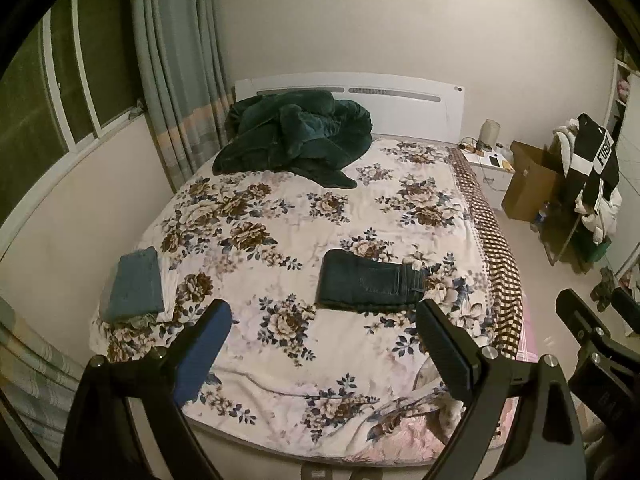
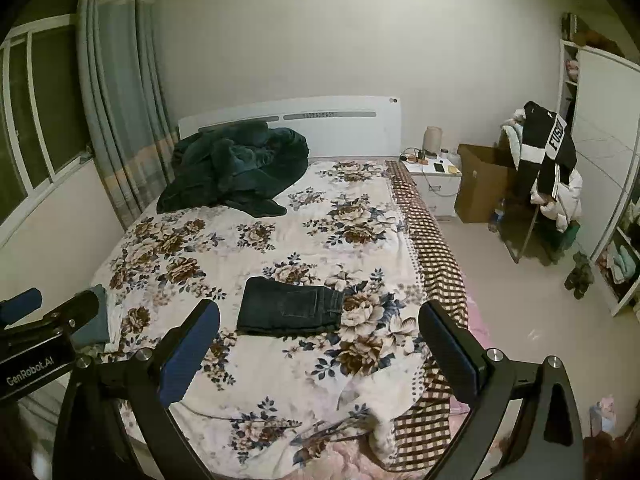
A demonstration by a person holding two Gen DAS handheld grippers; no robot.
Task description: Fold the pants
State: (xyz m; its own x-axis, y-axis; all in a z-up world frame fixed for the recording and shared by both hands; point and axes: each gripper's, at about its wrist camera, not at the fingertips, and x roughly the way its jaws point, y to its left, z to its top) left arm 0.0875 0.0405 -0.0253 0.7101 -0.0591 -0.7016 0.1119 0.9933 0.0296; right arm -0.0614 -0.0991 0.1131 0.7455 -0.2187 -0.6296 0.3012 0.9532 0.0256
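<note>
Dark blue jeans [image 1: 370, 282] lie folded into a compact rectangle on the floral bedspread [image 1: 280, 216], seen also in the right wrist view [image 2: 290, 306]. My left gripper [image 1: 322, 316] is open and empty, held back above the foot of the bed, short of the jeans. My right gripper [image 2: 318, 318] is open and empty too, also held back from the jeans. The right gripper shows at the right edge of the left wrist view [image 1: 600, 312].
A second folded lighter blue garment [image 1: 136, 284] lies at the bed's left edge. A dark green blanket [image 1: 292, 136] is heaped near the headboard. A nightstand [image 2: 434, 178], cardboard box [image 2: 482, 184] and a clothes-laden chair [image 2: 548, 176] stand right of the bed.
</note>
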